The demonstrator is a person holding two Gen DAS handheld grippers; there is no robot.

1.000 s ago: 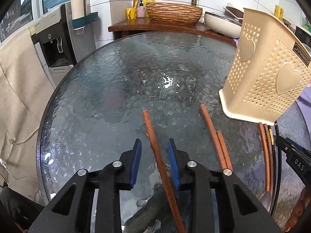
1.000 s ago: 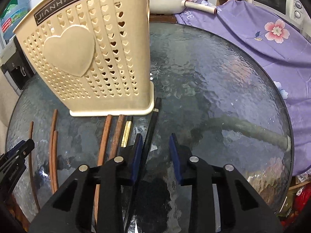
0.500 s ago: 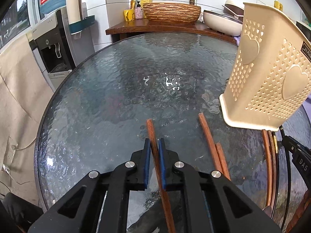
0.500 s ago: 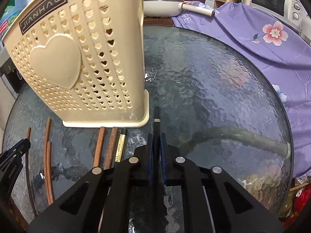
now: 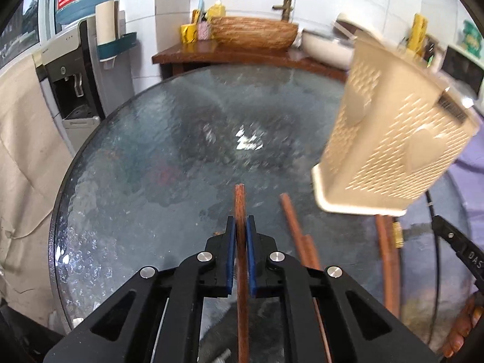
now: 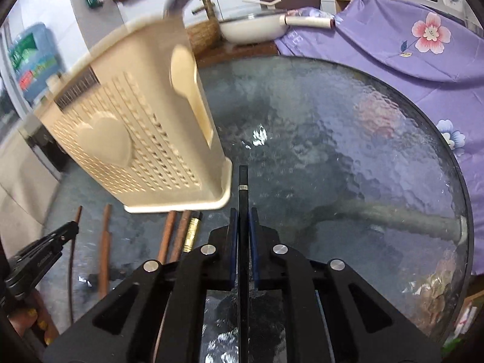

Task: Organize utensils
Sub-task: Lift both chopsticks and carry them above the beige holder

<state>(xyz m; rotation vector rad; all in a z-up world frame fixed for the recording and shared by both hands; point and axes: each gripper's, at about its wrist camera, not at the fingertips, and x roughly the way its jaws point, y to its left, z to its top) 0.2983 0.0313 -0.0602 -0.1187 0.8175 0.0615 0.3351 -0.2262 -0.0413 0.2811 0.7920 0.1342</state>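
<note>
Left gripper (image 5: 241,224) fingers clamp a brown chopstick (image 5: 240,202) at lower centre; right gripper (image 6: 243,214) fingers clamp a black chopstick (image 6: 243,178) likewise. Further chopsticks (image 5: 298,233) lie on the glass counter (image 5: 145,163). Beyond, the beige utensil basket (image 6: 127,139) stands at upper left of the right view.

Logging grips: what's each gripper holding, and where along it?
Left gripper: brown chopstick, near its far end. Right gripper: black chopstick, also near its far end.
</note>
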